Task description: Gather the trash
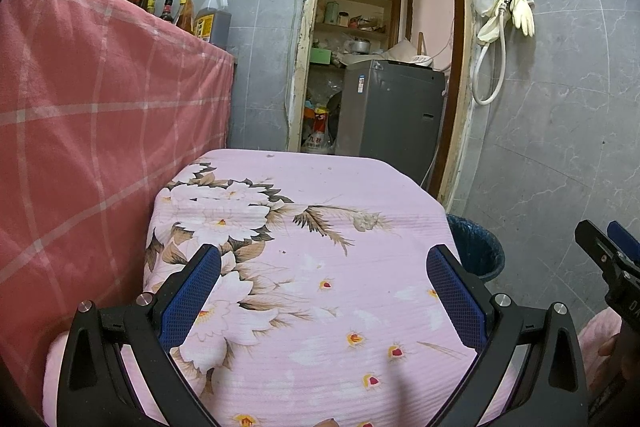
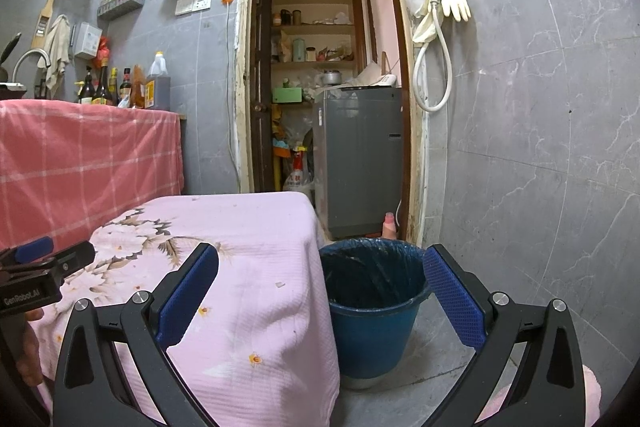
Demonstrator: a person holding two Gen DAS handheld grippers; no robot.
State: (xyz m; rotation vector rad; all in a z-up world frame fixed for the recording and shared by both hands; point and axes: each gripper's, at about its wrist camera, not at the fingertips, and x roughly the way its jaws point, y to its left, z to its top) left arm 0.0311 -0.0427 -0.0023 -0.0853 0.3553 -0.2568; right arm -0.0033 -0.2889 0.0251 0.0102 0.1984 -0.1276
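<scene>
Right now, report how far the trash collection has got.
Done: cannot confirm; the blue bucket beside the table shows only its liner. In hand: nothing; left gripper and right gripper both hang open and empty. Left: small scraps on the floral tablecloth, such as the fleck near its edge.

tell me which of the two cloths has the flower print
The pink cloth on the low table beside the blue bin; the red cloth is checked.

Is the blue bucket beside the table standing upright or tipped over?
Upright. The blue bucket stands on its base on the floor, its bag-lined rim facing up.
</scene>
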